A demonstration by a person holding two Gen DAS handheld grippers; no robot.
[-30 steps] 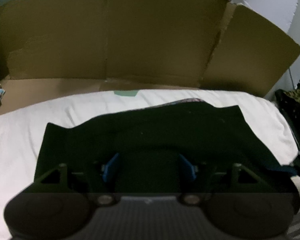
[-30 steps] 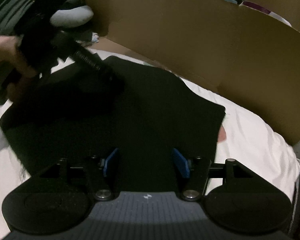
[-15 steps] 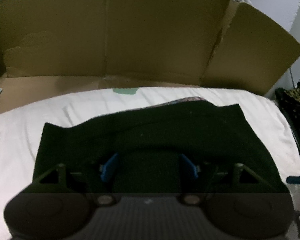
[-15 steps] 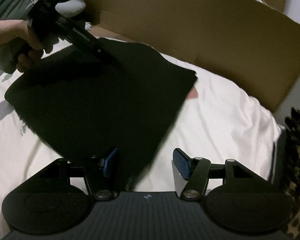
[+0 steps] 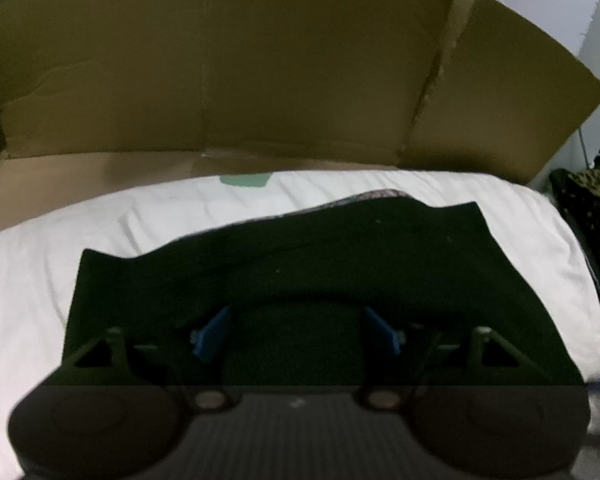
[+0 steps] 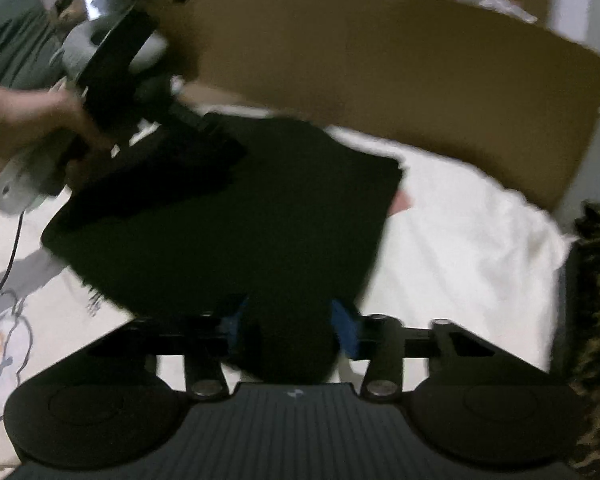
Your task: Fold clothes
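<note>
Black garment (image 5: 340, 264) lay flat on the white bedding (image 5: 100, 232), left gripper (image 5: 296, 330) spread apart over its near edge, right gripper (image 6: 290, 326) partly closed around a fold.

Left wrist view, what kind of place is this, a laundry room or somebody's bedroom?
Probably a bedroom at home. A black garment lies on a white bed sheet, a flattened cardboard sheet stands behind it, and a leopard-print fabric sits beside the bed.
</note>
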